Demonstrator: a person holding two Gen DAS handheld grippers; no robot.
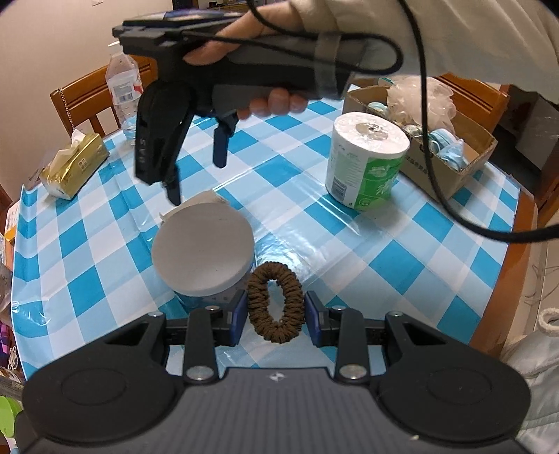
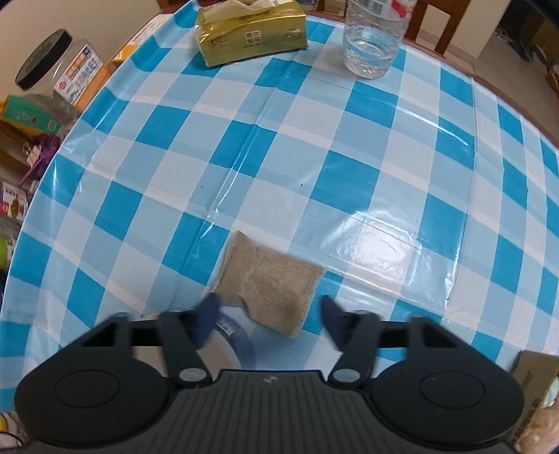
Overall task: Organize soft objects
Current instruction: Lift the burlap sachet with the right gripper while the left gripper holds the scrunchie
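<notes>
A brown scrunchie lies on the blue checked tablecloth between the pads of my left gripper, which is open around it with small gaps on both sides. A white-lidded tub stands just left of it. My right gripper is open above a tan burlap pouch; it also shows in the left wrist view, held over the tub. The tub shows under its left finger. A cardboard box at the back right holds face masks and a mesh puff.
A wrapped toilet paper roll stands before the box. A gold tissue pack and a water bottle sit at the far edge. Wooden chairs surround the table. Boxes and a jar crowd the left side.
</notes>
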